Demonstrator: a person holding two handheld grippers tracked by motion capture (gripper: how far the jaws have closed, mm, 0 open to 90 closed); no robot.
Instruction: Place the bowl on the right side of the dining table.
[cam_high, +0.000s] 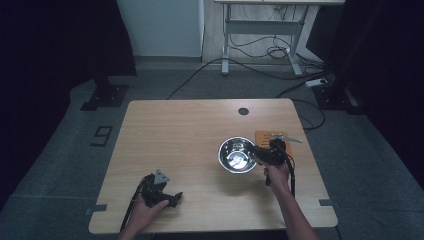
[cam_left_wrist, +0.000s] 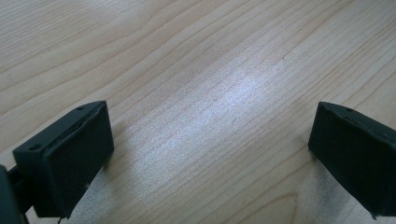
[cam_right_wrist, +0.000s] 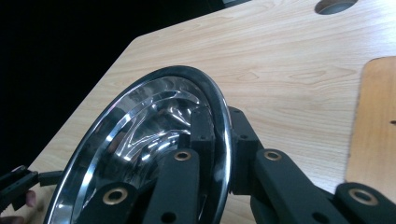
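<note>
A shiny steel bowl (cam_high: 236, 154) sits right of the table's middle. My right gripper (cam_high: 261, 155) is shut on its right rim. In the right gripper view one jaw lies inside the steel bowl (cam_right_wrist: 140, 126) and the other outside, with the right gripper (cam_right_wrist: 219, 135) pinching the rim between them. My left gripper (cam_high: 172, 198) rests near the front left of the table, held by a hand. The left gripper (cam_left_wrist: 210, 154) stands open over bare wood with nothing between its jaws.
A small orange-brown board (cam_high: 272, 137) with a metal utensil (cam_high: 286, 137) on it lies just right of the bowl, near the table's right edge. A round cable hole (cam_high: 243, 111) sits at the back of the wooden table (cam_high: 170, 130).
</note>
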